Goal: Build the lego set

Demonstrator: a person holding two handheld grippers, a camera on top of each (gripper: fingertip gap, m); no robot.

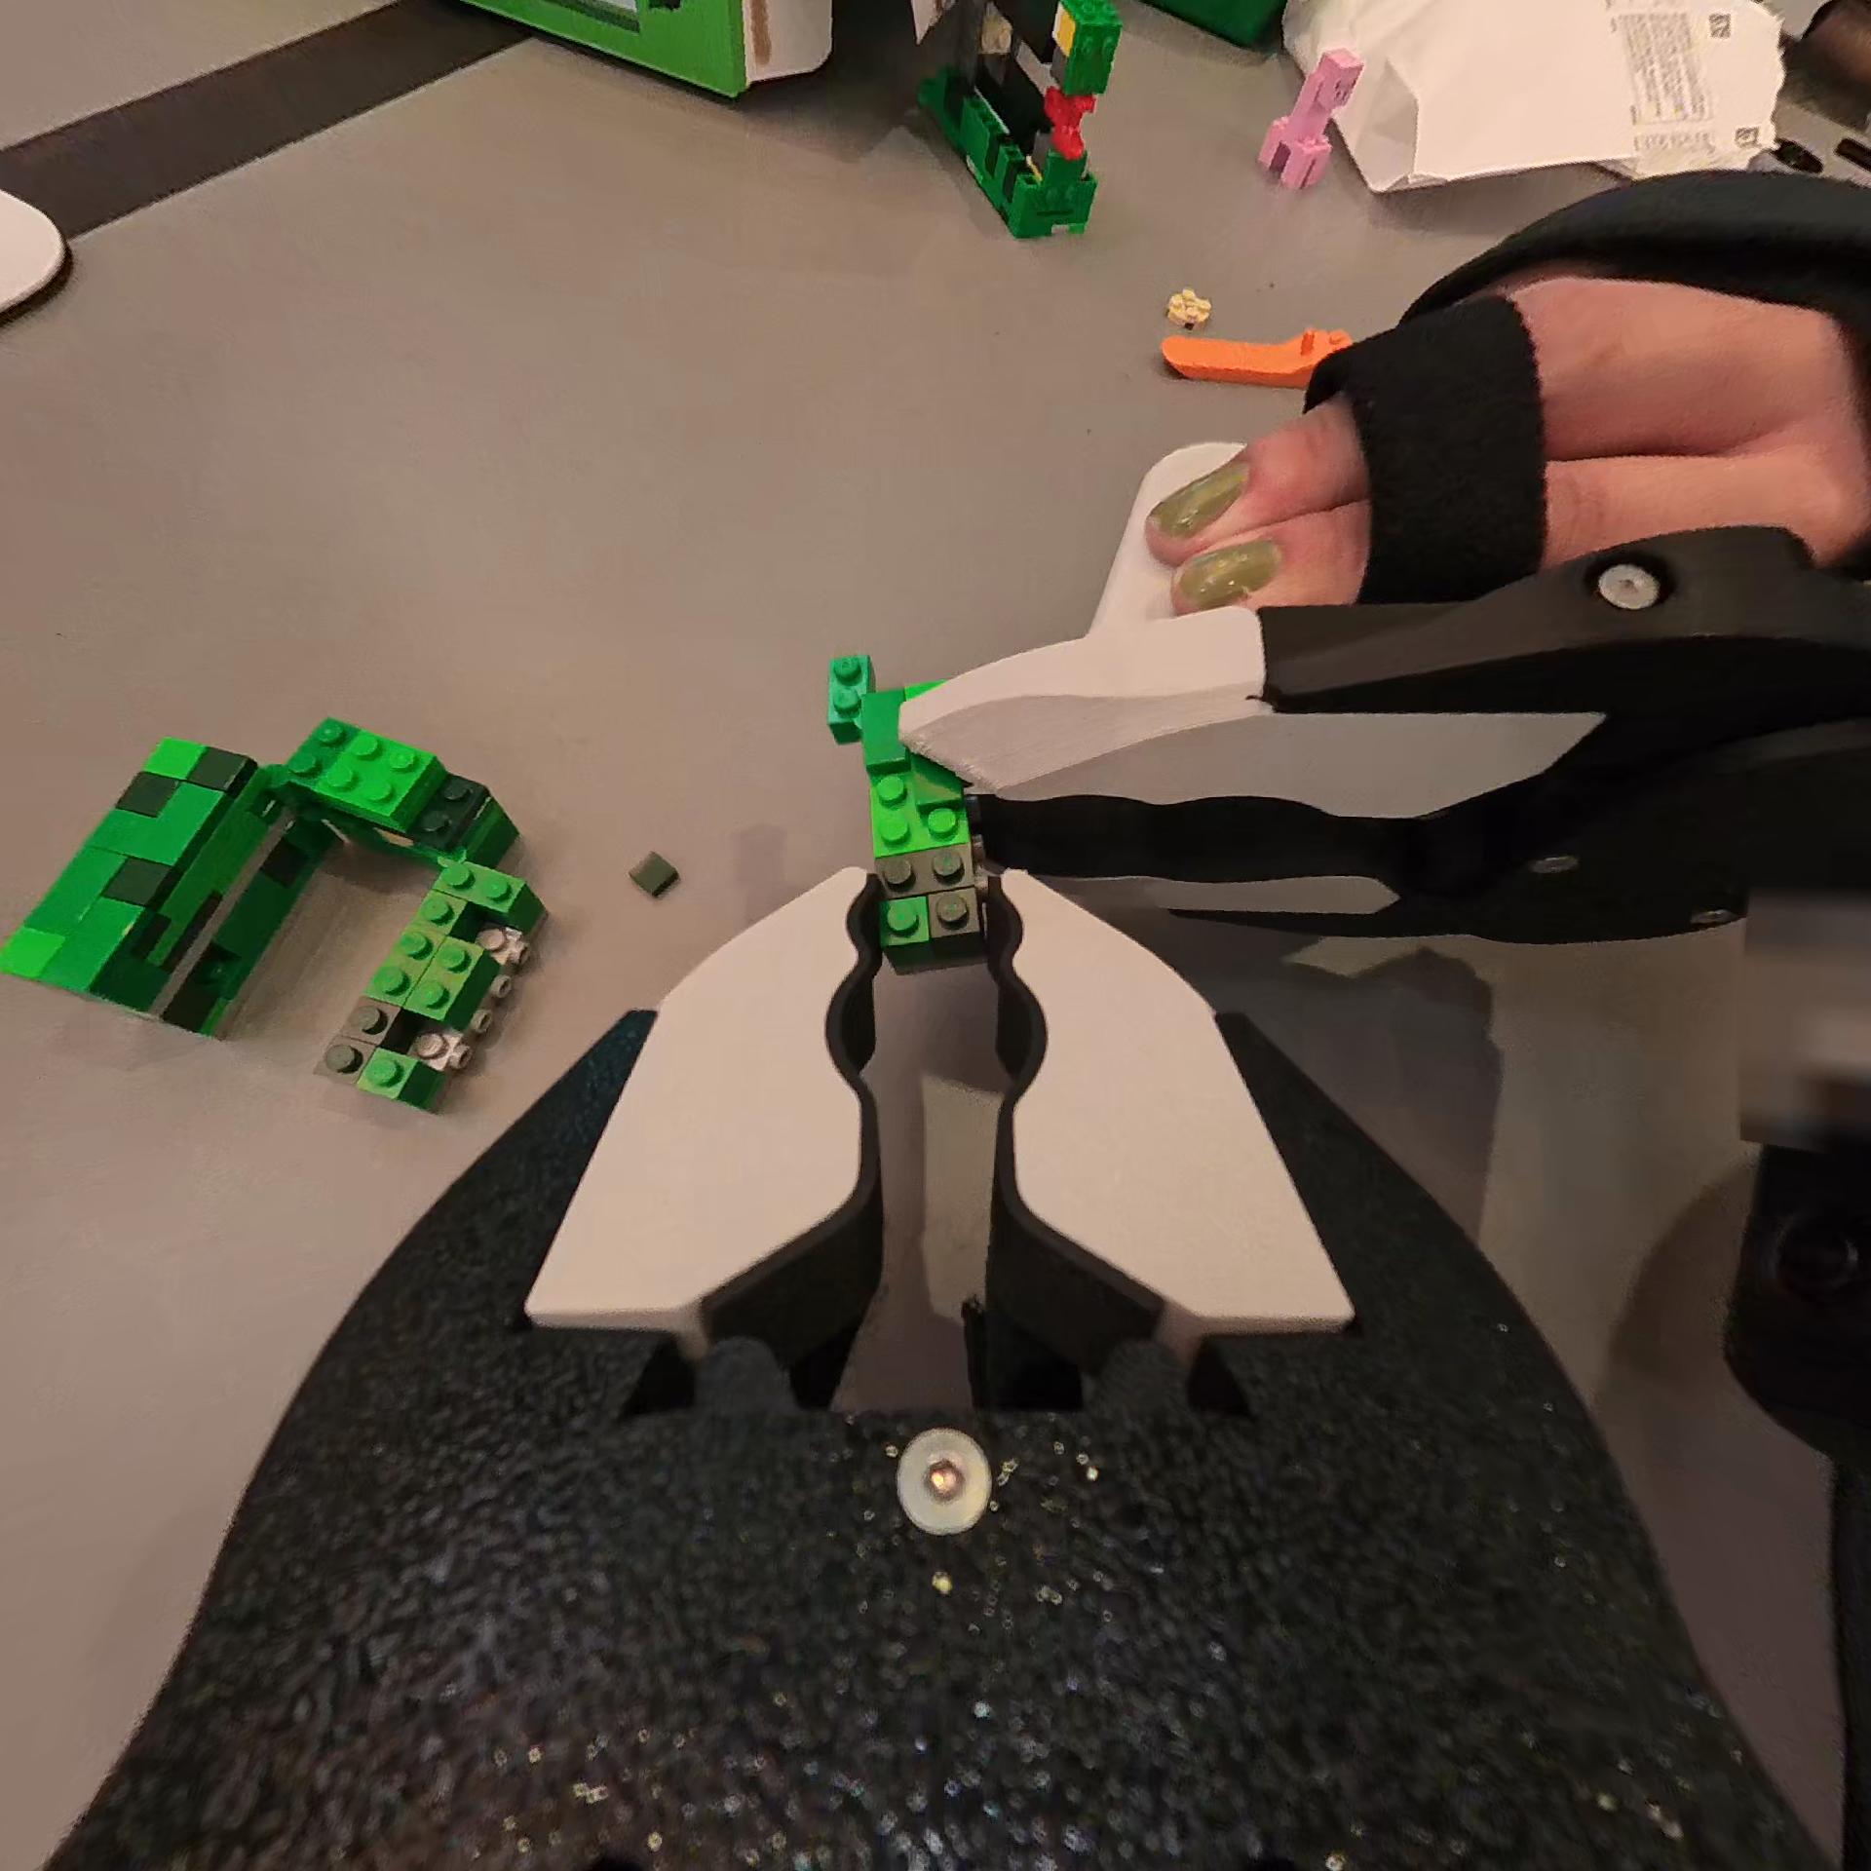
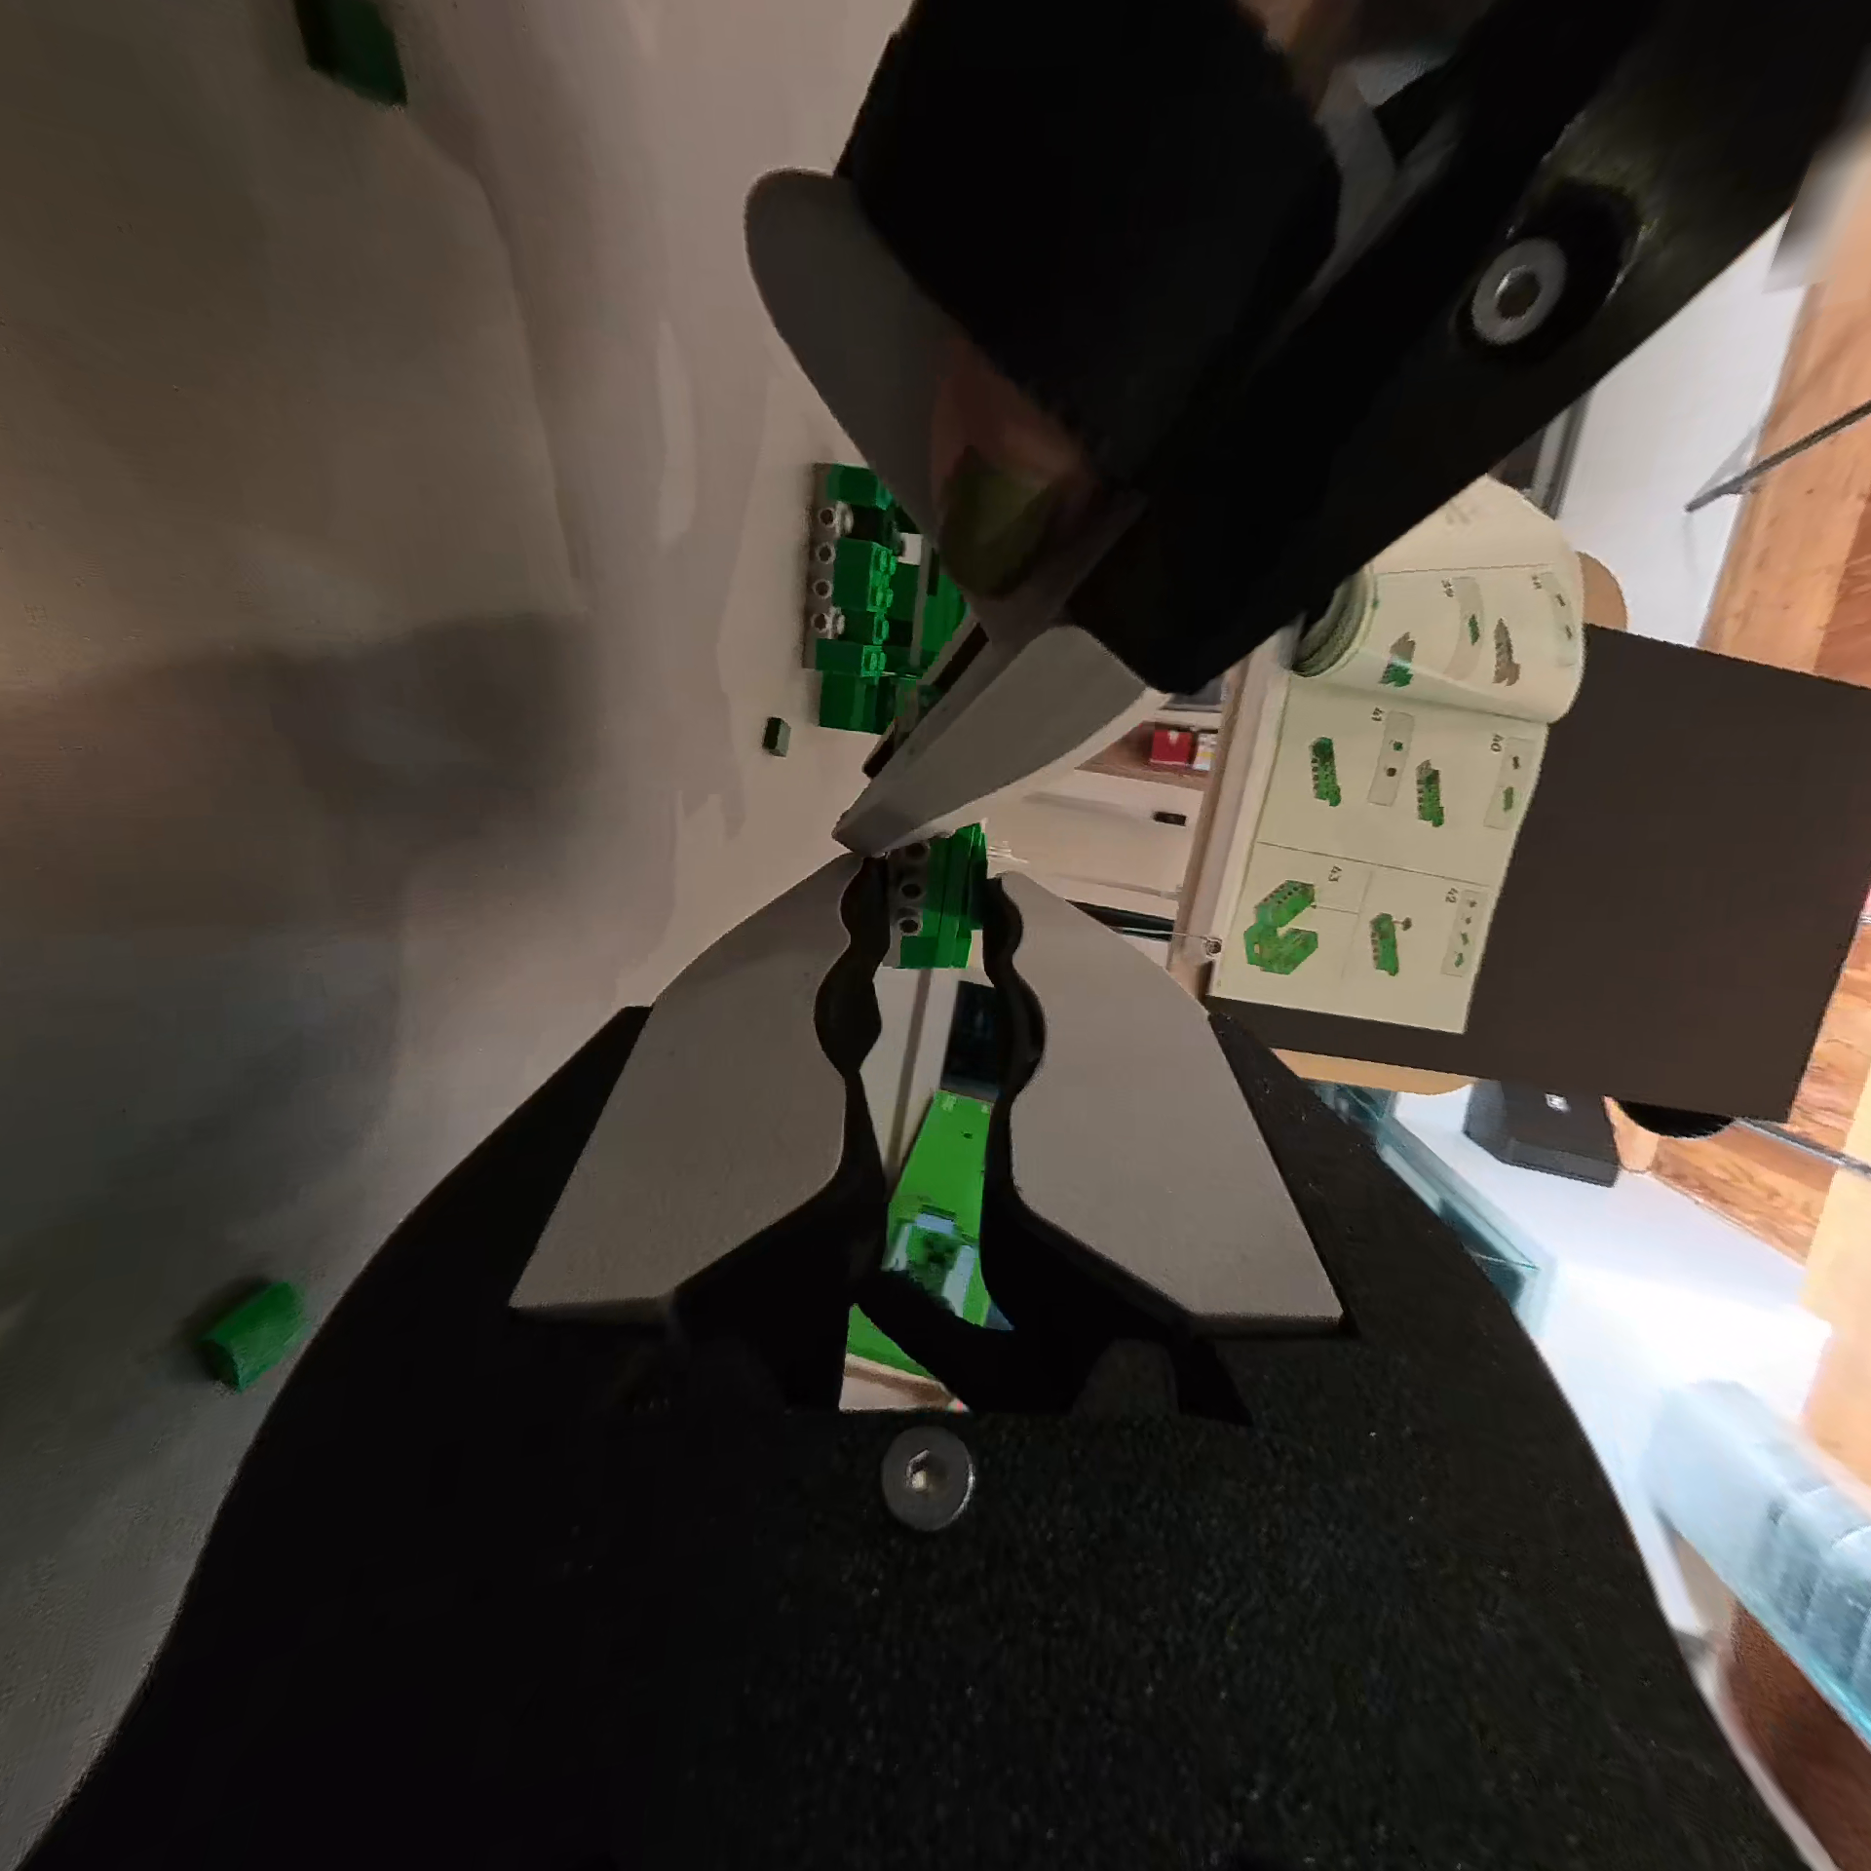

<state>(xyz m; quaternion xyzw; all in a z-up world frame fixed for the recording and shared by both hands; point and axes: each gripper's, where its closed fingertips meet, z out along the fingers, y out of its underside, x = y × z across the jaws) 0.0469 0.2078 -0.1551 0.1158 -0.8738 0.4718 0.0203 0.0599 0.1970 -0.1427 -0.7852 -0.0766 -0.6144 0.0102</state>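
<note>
- Grey tabletop [image 1: 506, 456] carries the whole job; your workpiece, a small green sub-assembly [image 1: 916, 840], is held above it, between the two tools.
- Left gripper [image 1: 929, 916]: jaws narrow, closed on the lower end of the sub-assembly, where the dark grey and green studded bricks sit between the tips.
- Right gripper [image 2: 926, 891]: jaws narrow, closed on the same sub-assembly, entering from your right and crossing the left tool nearly at right angles. In the left wrist view its tips [image 1: 962, 769] cover the upper bricks.
- Your bare fingers [image 1: 1245, 526] rest on one grey finger of the right tool.
- Risk: both tools grip one short stack. Twisting or pulling apart would likely split it at a stud joint, dropping bricks to the table.
- Risk: the small light-green piece [image 1: 848, 694] projecting at the top lies outside both grips. Side pressure from the right tips could knock it off.
- Risk: tips of both tools nearly touch. Closing further could make them collide and shift the grip.
- Nearby on the table, to the left: a larger green frame assembly [image 1: 263, 891] and one loose dark tile [image 1: 654, 873].
- Farther off: an orange brick separator [image 1: 1245, 356] and the open instruction booklet [image 2: 1417, 769].
</note>
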